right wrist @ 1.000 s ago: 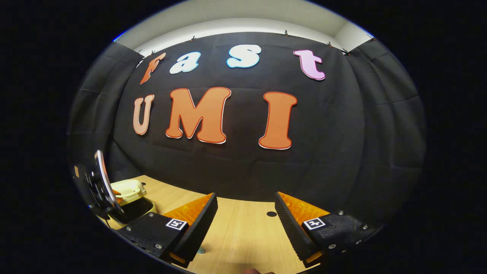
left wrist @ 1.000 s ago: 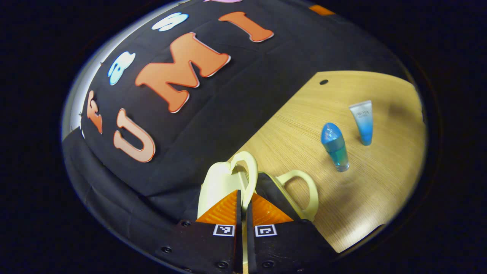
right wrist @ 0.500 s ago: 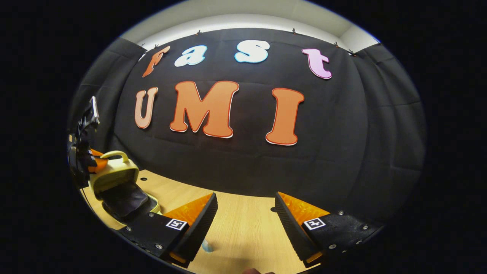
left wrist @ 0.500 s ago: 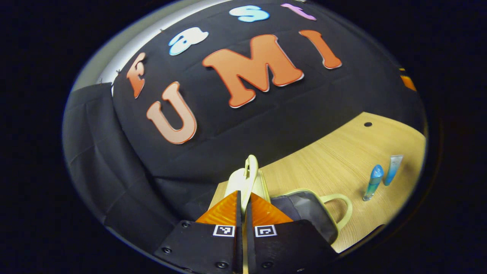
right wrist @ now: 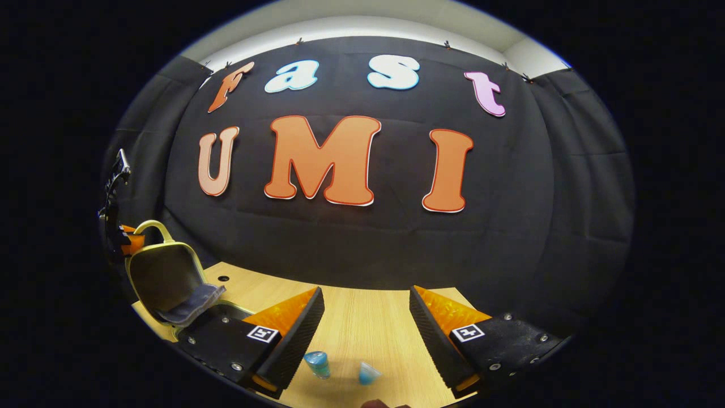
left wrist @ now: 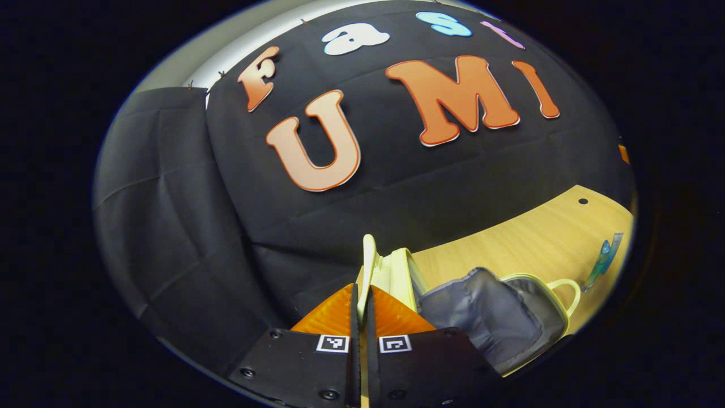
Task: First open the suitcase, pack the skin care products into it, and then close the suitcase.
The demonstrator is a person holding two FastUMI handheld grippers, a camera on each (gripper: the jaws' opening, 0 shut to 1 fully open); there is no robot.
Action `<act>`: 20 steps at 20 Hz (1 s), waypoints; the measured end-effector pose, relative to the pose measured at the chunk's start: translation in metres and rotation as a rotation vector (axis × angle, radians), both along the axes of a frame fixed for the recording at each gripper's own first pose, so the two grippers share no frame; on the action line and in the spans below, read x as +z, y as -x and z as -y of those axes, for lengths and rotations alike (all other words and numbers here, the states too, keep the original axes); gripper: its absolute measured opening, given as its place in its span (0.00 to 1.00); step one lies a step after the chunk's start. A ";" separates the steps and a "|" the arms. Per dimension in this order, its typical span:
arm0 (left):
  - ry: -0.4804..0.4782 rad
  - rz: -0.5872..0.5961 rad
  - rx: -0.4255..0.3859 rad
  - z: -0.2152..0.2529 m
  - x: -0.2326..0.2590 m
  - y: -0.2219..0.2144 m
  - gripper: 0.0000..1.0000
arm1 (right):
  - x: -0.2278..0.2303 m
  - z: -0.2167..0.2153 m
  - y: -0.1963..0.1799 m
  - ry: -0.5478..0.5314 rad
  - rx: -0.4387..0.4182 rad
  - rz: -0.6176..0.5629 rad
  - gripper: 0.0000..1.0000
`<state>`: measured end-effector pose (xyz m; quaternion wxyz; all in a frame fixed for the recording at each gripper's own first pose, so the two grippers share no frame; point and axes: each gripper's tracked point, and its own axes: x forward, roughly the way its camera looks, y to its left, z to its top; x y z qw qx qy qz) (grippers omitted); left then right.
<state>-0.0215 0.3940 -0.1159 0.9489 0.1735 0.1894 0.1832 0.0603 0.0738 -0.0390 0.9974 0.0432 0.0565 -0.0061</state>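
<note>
A small pale-yellow suitcase (left wrist: 396,269) stands open on the wooden table (left wrist: 527,238), its grey lining (left wrist: 487,317) spilling out. My left gripper (left wrist: 361,294) is shut on the lid's handle (left wrist: 369,266), holding the lid upright. In the right gripper view the raised lid (right wrist: 164,272) shows at far left with the left gripper (right wrist: 122,238) on its handle. A blue bottle (right wrist: 317,362) and a blue tube (right wrist: 369,373) stand just below my open right gripper (right wrist: 365,317). Both products appear at far right in the left gripper view, bottle (left wrist: 601,258) and tube (left wrist: 614,243).
The black cloth wall (right wrist: 362,238) runs close behind the table. A small dark hole (right wrist: 222,279) marks the tabletop near the suitcase, another hole (left wrist: 582,201) sits near the back edge. Bare wood (right wrist: 362,323) lies between the suitcase and the products.
The left gripper has swung the lid up from nearly flat to upright, exposing the grey lining. The right gripper dipped a little, bringing the bottle and tube into its view.
</note>
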 end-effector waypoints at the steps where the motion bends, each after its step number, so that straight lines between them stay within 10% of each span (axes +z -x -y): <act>1: 0.019 0.004 0.012 -0.015 -0.009 0.004 0.05 | 0.002 -0.008 0.000 0.009 -0.009 0.001 0.95; 11: 0.132 -0.144 0.124 -0.157 -0.124 0.027 0.05 | 0.022 -0.072 0.010 0.110 -0.066 0.034 0.95; 20: 0.202 -0.268 0.228 -0.190 -0.231 0.043 0.06 | 0.012 -0.060 0.020 0.105 -0.125 -0.028 0.95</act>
